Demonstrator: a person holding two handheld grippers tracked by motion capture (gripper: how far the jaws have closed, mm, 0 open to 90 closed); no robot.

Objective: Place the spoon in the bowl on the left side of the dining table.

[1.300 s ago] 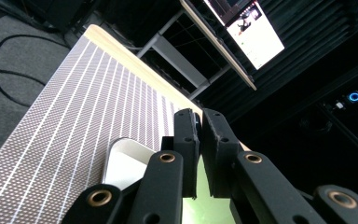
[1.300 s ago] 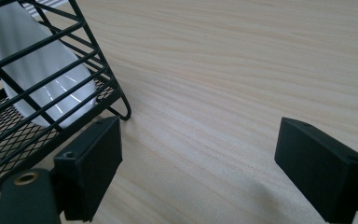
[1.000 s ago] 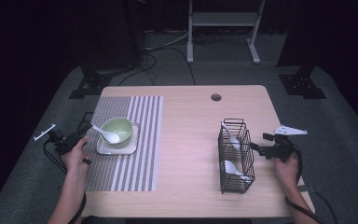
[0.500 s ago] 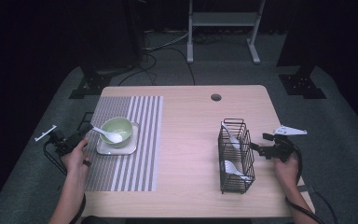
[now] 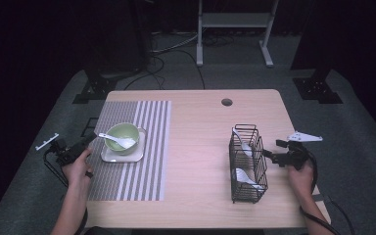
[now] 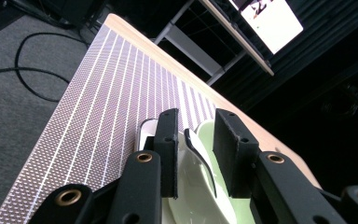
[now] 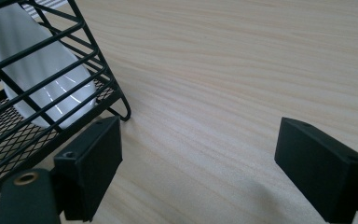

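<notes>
Overhead table (image 5: pixel 196 147) view, two close claw-mounted cameras

Both hands low, grippers level.
Left gripper (image 5: pixel 81 145) jaws just opening, narrow gap; right gripper (image 5: pixel 270 155) jaws spread wide, nothing gripped.

A spoon (image 5: pixel 116 141) lies in a bowl (image 5: pixel 123 137) on a plate (image 5: pixel 122 154) on the mat (image 5: pixel 137 147), left of the basket (image 5: pixel 246 161).

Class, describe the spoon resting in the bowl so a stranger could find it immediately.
Start at the striped placemat on the table's left. On it, a white plate carries a green bowl. The spoon lies across that bowl; other white spoons stand in the wire basket.
</notes>
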